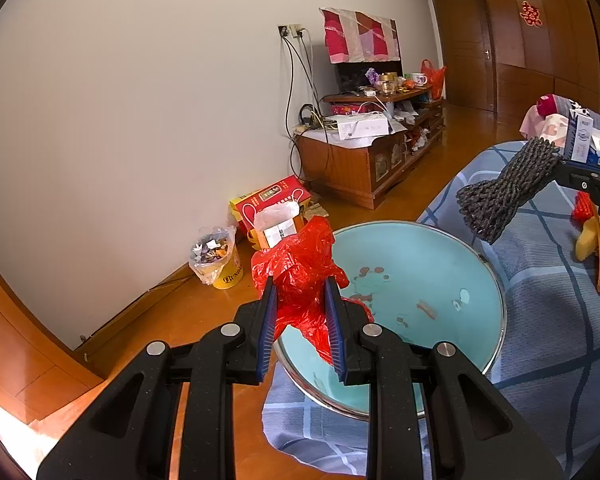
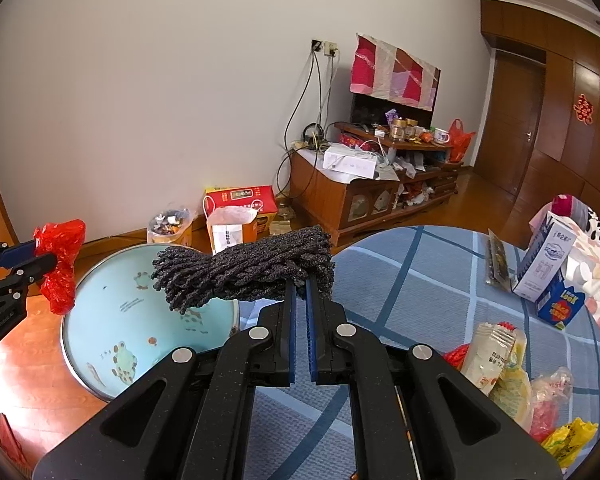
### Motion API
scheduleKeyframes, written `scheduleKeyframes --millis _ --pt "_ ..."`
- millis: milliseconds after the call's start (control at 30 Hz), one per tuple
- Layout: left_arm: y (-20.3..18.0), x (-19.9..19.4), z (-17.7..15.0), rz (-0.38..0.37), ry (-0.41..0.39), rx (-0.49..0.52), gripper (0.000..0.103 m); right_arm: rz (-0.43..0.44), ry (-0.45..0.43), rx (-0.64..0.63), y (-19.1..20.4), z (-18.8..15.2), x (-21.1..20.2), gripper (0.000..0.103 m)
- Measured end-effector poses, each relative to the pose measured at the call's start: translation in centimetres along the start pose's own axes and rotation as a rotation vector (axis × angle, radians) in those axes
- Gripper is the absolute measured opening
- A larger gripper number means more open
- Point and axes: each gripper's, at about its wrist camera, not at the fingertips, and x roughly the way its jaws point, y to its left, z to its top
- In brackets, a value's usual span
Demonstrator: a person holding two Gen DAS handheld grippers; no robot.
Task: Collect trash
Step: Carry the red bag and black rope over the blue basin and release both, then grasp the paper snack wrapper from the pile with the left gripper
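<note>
While both grippers hang over the pale blue enamel basin (image 1: 412, 264), each one already carries a piece of trash. The left gripper (image 1: 300, 320) has its jaws clenched on a crumpled red plastic bag (image 1: 296, 272), held in the air above the near rim of the basin. The right gripper (image 2: 300, 308) has its jaws pressed nearly together on one edge of a dark grey foam fruit net (image 2: 244, 268), which sticks out sideways over the basin. Both things look very light and soft. The bag is thin and slippery, so I think it is best gripped on a bunched fold, as it is now. The net is springy and squashes flat, so a grip on its edge should hold, though it may wobble. The basin sits at the edge of a surface covered with a blue checked cloth (image 2: 400, 280); I cannot tell if it is a bed or a low counter. I count one red bag, one net, one basin and one milk carton (image 2: 548, 268). About four or five wrappers (image 2: 500, 364) lie at the right; the heap is too tangled for an exact count.
</note>
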Motion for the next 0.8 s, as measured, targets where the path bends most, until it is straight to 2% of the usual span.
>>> scheduleKeyframes --millis 233,267,300,333,367,467,533,667,800 --pt "-0.3 -0.1 -0.1 -0.044 0.001 0.001 0.031 0.046 0.024 -0.022 0.9 -0.2 0.4 0.007" --pt "-0.6 -0.1 -0.2 -0.055 0.003 0.005 0.034 0.057 0.024 -0.025 1.1 -0.3 0.5 0.012" --pt "-0.8 -0.1 -0.3 -0.060 0.006 0.006 0.043 0.068 0.033 -0.027 1.2 -0.4 0.6 0.018" --pt "-1.0 -0.1 -0.4 -0.061 0.007 0.007 0.055 0.077 0.041 -0.029 1.3 -0.5 0.8 0.029" --pt "-1.2 -0.1 -0.5 -0.062 0.006 0.012 0.057 0.078 0.041 -0.030 1.4 -0.6 0.8 0.032" --pt "-1.7 -0.1 -0.5 -0.080 0.008 0.025 0.057 0.079 0.050 -0.023 1.3 -0.8 0.9 0.034" --pt "-1.7 0.0 -0.5 -0.074 0.009 0.024 0.064 0.077 0.051 -0.020 1.1 -0.8 0.9 0.035" --pt "-1.7 0.1 -0.5 -0.073 0.014 0.017 0.070 0.069 0.044 -0.009 0.7 -1.0 0.1 0.038" --pt "-2.6 0.1 -1.1 -0.090 0.019 0.027 0.073 0.016 0.022 -0.017 -1.0 -1.9 -2.5 0.042"
